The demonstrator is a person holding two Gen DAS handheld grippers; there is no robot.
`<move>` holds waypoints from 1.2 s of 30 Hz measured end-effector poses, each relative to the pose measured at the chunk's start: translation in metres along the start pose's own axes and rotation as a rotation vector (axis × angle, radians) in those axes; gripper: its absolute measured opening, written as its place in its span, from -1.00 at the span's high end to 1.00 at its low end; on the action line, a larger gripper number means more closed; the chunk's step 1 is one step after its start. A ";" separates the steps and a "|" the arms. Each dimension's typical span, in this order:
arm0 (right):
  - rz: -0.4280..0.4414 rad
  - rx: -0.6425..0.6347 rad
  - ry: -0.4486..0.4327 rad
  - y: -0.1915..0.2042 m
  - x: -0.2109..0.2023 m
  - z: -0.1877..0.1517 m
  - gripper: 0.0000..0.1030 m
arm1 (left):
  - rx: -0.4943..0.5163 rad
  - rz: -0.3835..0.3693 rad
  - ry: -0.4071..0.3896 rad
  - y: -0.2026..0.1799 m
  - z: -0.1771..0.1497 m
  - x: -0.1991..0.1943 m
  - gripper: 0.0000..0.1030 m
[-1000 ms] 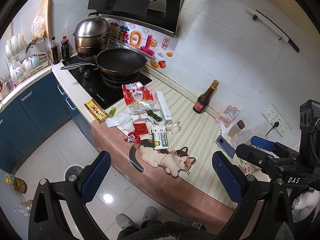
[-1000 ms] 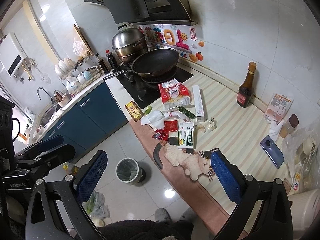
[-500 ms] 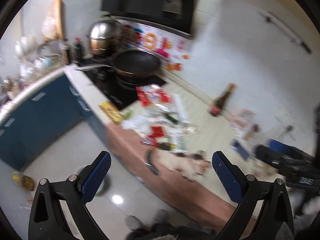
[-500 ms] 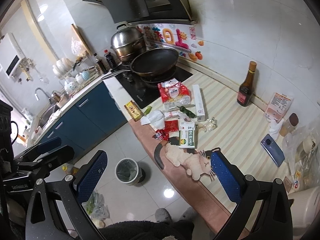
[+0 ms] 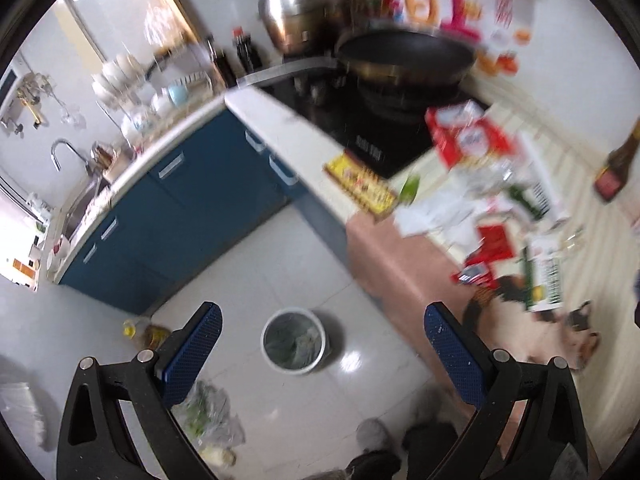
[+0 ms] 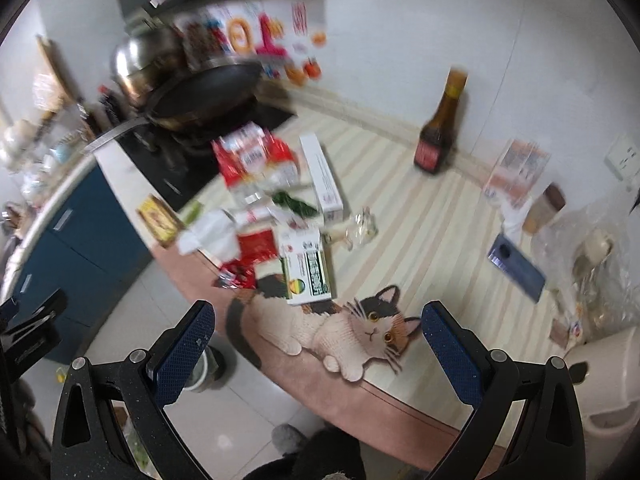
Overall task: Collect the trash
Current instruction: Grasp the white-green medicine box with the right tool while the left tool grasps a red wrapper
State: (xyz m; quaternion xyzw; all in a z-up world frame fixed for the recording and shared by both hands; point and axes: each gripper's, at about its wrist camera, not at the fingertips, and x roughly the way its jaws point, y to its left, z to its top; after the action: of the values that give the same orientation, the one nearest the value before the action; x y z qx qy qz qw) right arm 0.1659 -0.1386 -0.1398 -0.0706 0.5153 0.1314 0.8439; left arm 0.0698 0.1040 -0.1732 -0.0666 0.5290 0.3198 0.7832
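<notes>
On the table (image 6: 420, 216) nothing is collected yet: both hand-held grippers, left (image 5: 320, 354) and right (image 6: 316, 350), are wide open and empty, so next one must reach the green-and-white box (image 6: 308, 270).

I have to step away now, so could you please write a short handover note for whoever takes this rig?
Left gripper: open, empty, above the floor near the bin.
Right gripper: open, empty, at the counter edge over the cat mat.
Trash: a pile on the counter between the stove and the cat mat, with a red wrapper, green-and-white box, white tissue and long white box.
Done: nothing picked up as far as the views show.
Left: grasp each piece and drop it in the bin.
</notes>
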 end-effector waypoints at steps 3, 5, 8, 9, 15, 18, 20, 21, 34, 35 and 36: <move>-0.027 -0.020 0.093 0.014 0.066 0.012 -1.00 | 0.012 0.025 0.092 -0.015 0.004 0.047 -1.00; -0.038 -0.043 0.129 0.020 0.103 0.013 -1.00 | 0.024 0.047 0.138 -0.028 0.004 0.069 -1.00; -0.045 -0.074 0.201 0.027 0.159 0.020 -1.00 | 0.034 0.059 0.226 -0.047 0.007 0.103 -1.00; -0.045 -0.082 0.226 0.028 0.177 0.022 -0.99 | 0.040 0.055 0.250 -0.053 0.007 0.113 -1.00; -0.046 -0.107 0.337 0.030 0.249 0.025 -0.90 | 0.115 0.085 0.328 -0.091 0.009 0.155 -1.00; -0.032 -0.142 0.374 0.034 0.269 0.022 -0.56 | 0.116 0.059 0.363 -0.102 0.008 0.170 -1.00; -0.014 -0.171 0.355 0.037 0.269 0.022 -0.36 | 0.112 0.023 0.368 -0.107 0.008 0.172 -1.00; -0.018 -0.180 0.353 0.037 0.270 0.022 -0.34 | 0.116 0.004 0.368 -0.109 0.007 0.170 -1.00; -0.001 -0.073 0.357 -0.018 0.266 0.019 -0.33 | 0.049 -0.355 0.449 -0.159 0.023 0.167 -0.93; -0.002 -0.066 0.356 -0.019 0.267 0.019 -0.33 | 0.034 -0.370 0.452 -0.159 0.026 0.168 -0.87; -0.003 -0.059 0.355 -0.021 0.269 0.020 -0.33 | 0.022 -0.378 0.453 -0.160 0.029 0.170 -0.79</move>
State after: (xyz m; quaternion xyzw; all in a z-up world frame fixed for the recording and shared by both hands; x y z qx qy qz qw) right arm 0.3054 -0.1134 -0.3699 -0.1183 0.6521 0.1308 0.7373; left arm 0.2237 0.0642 -0.3463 -0.2251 0.6722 0.1392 0.6915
